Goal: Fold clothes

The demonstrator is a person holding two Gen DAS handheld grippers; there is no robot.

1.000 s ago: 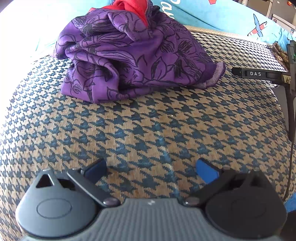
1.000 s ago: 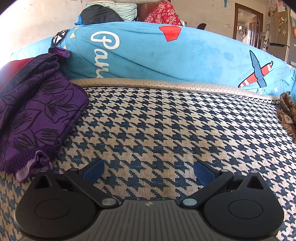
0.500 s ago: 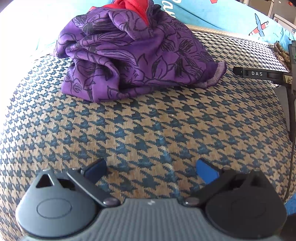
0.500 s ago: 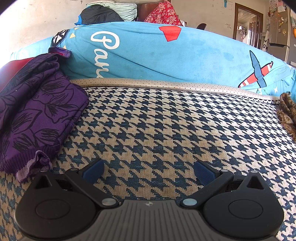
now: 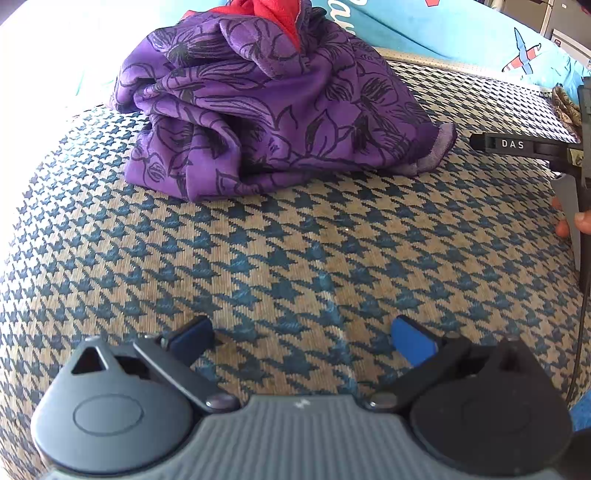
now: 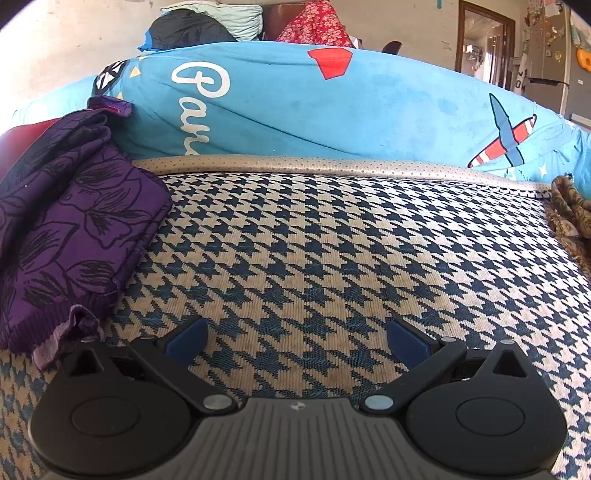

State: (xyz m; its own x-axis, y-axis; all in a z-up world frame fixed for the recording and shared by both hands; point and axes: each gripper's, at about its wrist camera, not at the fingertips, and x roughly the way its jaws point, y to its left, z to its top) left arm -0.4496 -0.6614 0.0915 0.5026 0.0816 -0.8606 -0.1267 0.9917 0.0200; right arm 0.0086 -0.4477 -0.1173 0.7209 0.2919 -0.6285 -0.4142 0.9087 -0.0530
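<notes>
A crumpled purple garment with black flower outlines (image 5: 269,110) lies in a heap on the houndstooth cushion (image 5: 295,251), with red cloth (image 5: 273,14) on top of it. My left gripper (image 5: 301,338) stands open low over the cushion, well short of the heap, nothing between its blue fingertips. In the right wrist view the same purple garment (image 6: 70,229) lies at the left, its hem close to the left finger. My right gripper (image 6: 295,338) is open and empty above bare cushion (image 6: 332,258). The right gripper's body (image 5: 517,146) shows at the far right of the left view.
A large blue pillow with white lettering and a plane print (image 6: 332,110) runs along the back of the cushion. Brown patterned fabric (image 6: 569,206) lies at the right edge. More piled clothes (image 6: 221,26) sit behind the pillow. A doorway (image 6: 484,48) is at the back right.
The left gripper has drifted slightly, so the purple heap sits a little further right and higher in its view. The right view is unchanged.
</notes>
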